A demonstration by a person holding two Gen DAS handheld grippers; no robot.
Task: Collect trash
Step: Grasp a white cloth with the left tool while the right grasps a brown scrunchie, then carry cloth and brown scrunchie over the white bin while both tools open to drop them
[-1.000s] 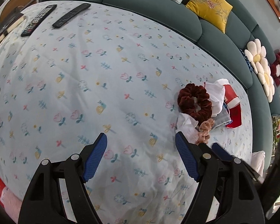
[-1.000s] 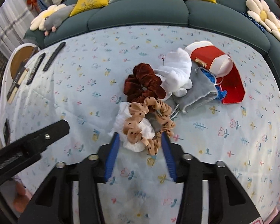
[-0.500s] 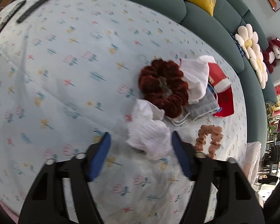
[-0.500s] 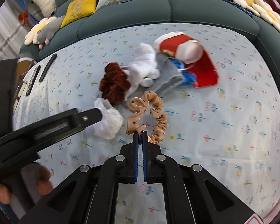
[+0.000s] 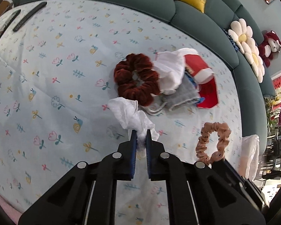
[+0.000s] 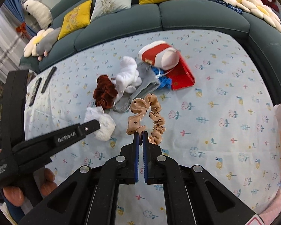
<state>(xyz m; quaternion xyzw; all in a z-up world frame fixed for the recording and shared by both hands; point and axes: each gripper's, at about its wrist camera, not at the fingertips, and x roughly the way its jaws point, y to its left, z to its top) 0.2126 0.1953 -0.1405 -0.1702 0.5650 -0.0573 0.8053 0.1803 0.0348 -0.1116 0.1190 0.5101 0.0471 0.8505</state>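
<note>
My left gripper (image 5: 140, 134) is shut on a crumpled white tissue (image 5: 130, 115), which also shows in the right wrist view (image 6: 103, 123). My right gripper (image 6: 140, 136) is shut on a tan dotted scrunchie (image 6: 146, 116), which the left wrist view shows at the right (image 5: 213, 142). A dark red velvet scrunchie (image 5: 135, 78) lies beyond, beside a second white tissue wad (image 5: 170, 71), a grey pouch (image 5: 183, 95) and a red and white packet (image 5: 198, 69). All are on the flowered tablecloth (image 5: 56, 75).
Two black remotes (image 5: 28, 16) lie at the far left of the table. A teal sofa (image 6: 178, 18) with yellow cushions curves round the back. A pale plastic bag (image 5: 249, 155) hangs at the table's right edge.
My left gripper swung right to the pile and closed on the white tissue. My right gripper closed on the tan scrunchie and pulled it right, off the tissue.
</note>
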